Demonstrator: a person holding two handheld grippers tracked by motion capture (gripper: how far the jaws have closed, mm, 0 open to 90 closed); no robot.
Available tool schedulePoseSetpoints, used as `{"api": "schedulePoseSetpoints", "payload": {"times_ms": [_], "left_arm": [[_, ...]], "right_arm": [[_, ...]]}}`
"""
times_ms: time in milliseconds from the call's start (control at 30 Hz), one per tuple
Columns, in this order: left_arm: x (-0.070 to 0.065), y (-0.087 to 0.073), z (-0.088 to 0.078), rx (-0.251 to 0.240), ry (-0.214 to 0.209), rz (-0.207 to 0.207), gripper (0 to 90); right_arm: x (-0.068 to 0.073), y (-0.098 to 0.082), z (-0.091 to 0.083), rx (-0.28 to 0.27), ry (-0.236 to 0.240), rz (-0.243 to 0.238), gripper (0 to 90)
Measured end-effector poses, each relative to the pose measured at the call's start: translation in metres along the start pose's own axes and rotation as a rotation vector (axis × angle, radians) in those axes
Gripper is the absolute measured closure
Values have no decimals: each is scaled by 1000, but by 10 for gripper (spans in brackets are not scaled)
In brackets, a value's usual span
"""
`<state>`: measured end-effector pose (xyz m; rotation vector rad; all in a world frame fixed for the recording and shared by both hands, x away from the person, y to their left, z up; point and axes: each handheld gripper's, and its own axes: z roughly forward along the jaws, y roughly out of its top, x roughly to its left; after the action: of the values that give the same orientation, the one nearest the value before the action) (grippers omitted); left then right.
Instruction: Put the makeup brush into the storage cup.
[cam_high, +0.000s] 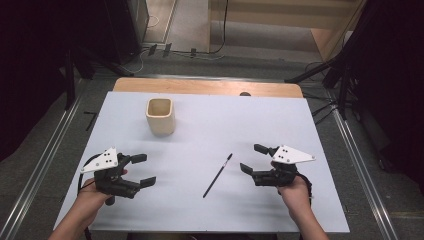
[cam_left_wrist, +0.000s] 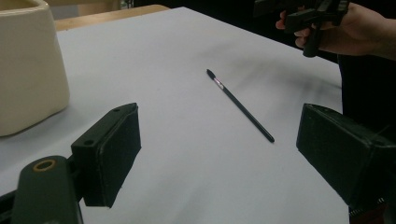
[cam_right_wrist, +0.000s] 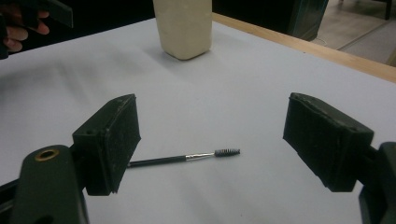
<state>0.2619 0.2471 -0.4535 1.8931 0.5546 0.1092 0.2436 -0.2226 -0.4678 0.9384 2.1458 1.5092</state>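
Note:
A thin black brush wand (cam_high: 217, 175) with a small bristled tip lies flat on the white table top (cam_high: 210, 125), between my two grippers. A cream square cup (cam_high: 160, 116) stands upright toward the back left. My left gripper (cam_high: 142, 170) hovers at the front left, jaws wide and empty; its view looks across at the wand (cam_left_wrist: 240, 105) and the cup (cam_left_wrist: 28, 65). My right gripper (cam_high: 252, 159) is just right of the wand, open and empty. In its own view the wand (cam_right_wrist: 187, 157) lies beyond the jaws, one end hidden behind the left pad (cam_right_wrist: 114, 140).
A wooden strip (cam_high: 207, 86) borders the table's far edge. Beyond it are cables on the floor and dark stands on both sides. Metal rails run along the floor left and right of the table.

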Motion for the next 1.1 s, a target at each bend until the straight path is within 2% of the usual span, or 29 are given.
{"api": "schedulePoseSetpoints", "payload": {"times_ms": [167, 667, 1100], "left_arm": [[0, 0, 0, 1, -1, -1, 139], [-1, 0, -1, -1, 2, -2, 140], [-3, -4, -9, -3, 18, -7, 140]], "right_arm": [[1, 1, 8, 2, 7, 7, 196], [8, 7, 30, 3, 26, -19, 198], [15, 14, 47, 1, 65, -34, 198]]}}
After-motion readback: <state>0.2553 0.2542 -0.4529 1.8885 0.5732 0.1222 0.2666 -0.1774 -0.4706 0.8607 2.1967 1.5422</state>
